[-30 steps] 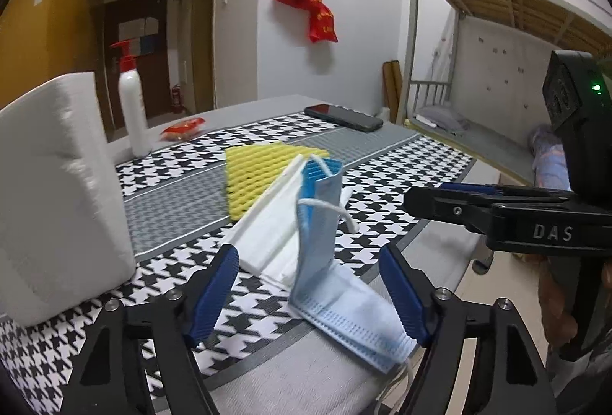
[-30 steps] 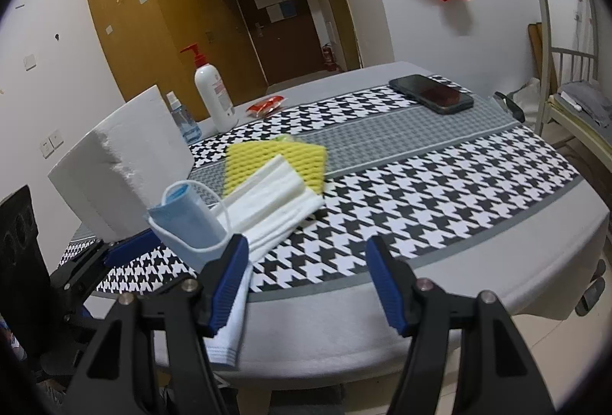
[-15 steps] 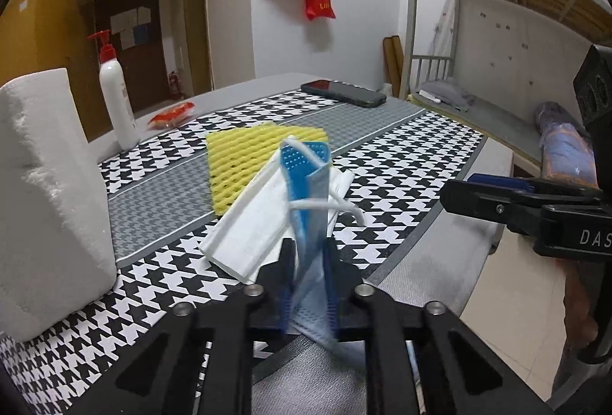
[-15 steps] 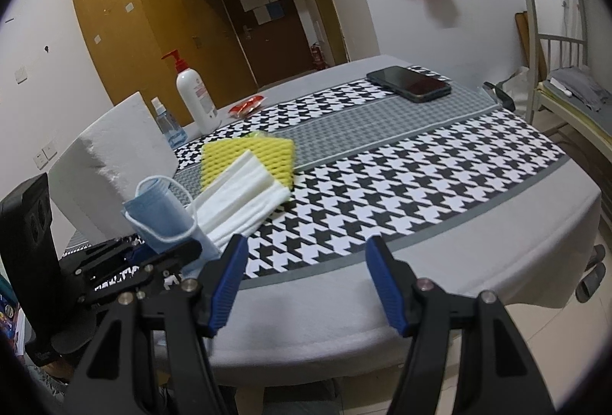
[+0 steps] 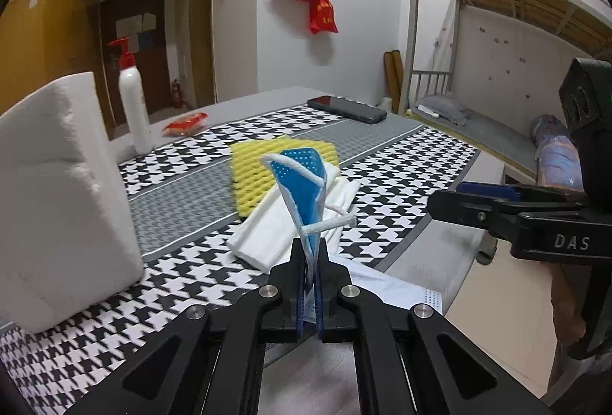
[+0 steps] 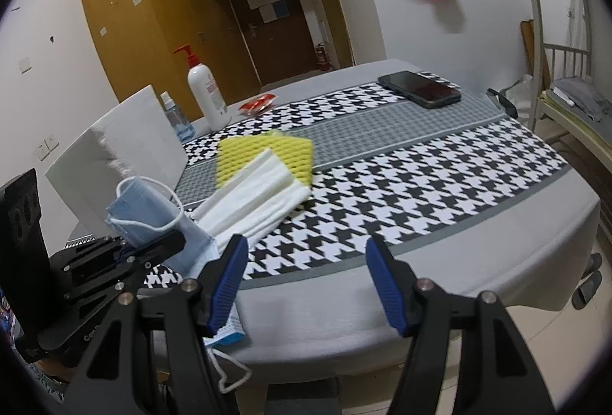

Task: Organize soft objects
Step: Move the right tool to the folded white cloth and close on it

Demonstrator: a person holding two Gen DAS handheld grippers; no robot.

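Observation:
A blue face mask stands folded upright at the table's near edge, and my left gripper is shut on its lower part. From the right wrist view the same mask rises out of the left gripper, with its lower end hanging over the table edge. Behind it lie a white folded cloth and a yellow mesh sponge. My right gripper is open above the near table edge, to the right of the mask, with nothing between its fingers.
A big white foam block stands at the left. At the back are a white pump bottle, a red packet and a black phone. A bunk bed is at the right, beyond the table.
My left gripper went from wide open around the blue mask to shut on it, pinching the mask into a narrow upright fold. The right gripper kept still and open.

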